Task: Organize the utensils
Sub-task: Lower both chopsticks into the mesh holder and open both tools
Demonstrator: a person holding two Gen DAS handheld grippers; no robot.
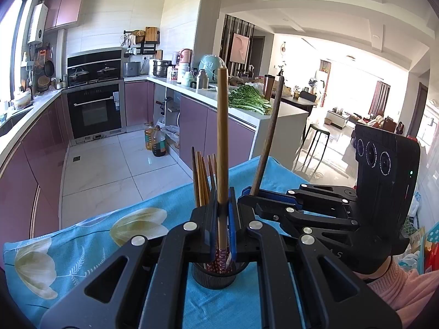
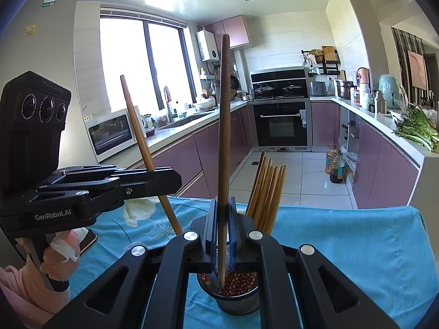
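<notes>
A dark mesh utensil holder (image 2: 238, 300) stands on the blue flowered cloth, also visible in the left wrist view (image 1: 213, 277). Several wooden chopsticks (image 2: 267, 197) stand in it, seen too in the left wrist view (image 1: 202, 179). My left gripper (image 1: 222, 211) is shut on a light wooden chopstick (image 1: 222, 137), upright, its patterned lower end inside the holder. My right gripper (image 2: 222, 213) is shut on a darker wooden chopstick (image 2: 224, 137), upright, its tip in the holder. Each gripper shows in the other's view: right gripper (image 1: 248, 196), left gripper (image 2: 170, 178).
The blue cloth (image 2: 356, 246) covers the table, whose far edge drops to the tiled kitchen floor. Purple cabinets, an oven (image 2: 280, 122) and counters lie beyond. A phone (image 2: 89, 240) lies on the cloth at the left. Oil bottles (image 1: 156, 139) stand on the floor.
</notes>
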